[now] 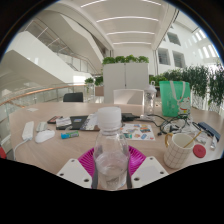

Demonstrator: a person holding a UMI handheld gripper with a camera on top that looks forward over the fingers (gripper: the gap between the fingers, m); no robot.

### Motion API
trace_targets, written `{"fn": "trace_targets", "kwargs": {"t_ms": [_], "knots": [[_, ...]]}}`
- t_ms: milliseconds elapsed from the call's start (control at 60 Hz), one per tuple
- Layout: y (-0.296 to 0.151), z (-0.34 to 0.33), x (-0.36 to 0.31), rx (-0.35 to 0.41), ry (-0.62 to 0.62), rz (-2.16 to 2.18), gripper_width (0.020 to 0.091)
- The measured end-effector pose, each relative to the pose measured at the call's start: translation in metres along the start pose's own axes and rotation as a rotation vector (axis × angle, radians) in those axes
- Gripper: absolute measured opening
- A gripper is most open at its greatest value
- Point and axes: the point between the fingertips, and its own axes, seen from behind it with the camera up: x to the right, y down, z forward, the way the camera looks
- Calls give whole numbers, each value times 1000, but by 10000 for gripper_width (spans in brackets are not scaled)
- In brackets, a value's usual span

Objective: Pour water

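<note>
A clear plastic water bottle [110, 150] with a white cap stands upright between my fingers. My gripper [111, 172] is shut on the bottle, with the magenta pads [90, 161] pressed against its lower body on both sides. To the right and a little ahead, a beige cup [180, 150] sits on the wooden table [40, 150]. The bottle's base is hidden below the fingers.
Beyond the bottle lie small boxes, papers and cards [75, 124]. A white mouse [45, 135] and a remote [27, 130] lie left. A green bag [175, 98] and a red-and-white tape roll [199, 150] stand right. A planter box [125, 95] stands behind.
</note>
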Motion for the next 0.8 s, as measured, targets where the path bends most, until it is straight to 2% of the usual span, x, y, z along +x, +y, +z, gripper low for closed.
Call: {"fn": "trace_targets", "kwargs": {"t_ms": [33, 83, 100, 117, 150, 167, 183, 300, 317, 333, 383, 400, 617, 800], "knots": [[-1, 1, 1, -25, -4, 20, 372], [-20, -2, 2, -20, -28, 111, 390], [-28, -3, 2, -15, -41, 160, 362], [-36, -4, 4, -14, -57, 216, 389], [-49, -3, 11, -16, -85, 340, 389], [-55, -3, 16, -22, -94, 410, 361], [-60, -2, 21, -31, -101, 484, 389], [-78, 1, 42, -99, -185, 1018, 389], [-79, 1, 45, -111, -205, 1097, 354], [-80, 2, 48, -124, -222, 1175, 389], [-85, 2, 56, -143, -273, 1401, 388], [-95, 5, 50, -152, -238, 1483, 388], [-130, 4, 72, -115, -428, 2132, 389], [-134, 7, 86, -86, -430, 2309, 389]]}}
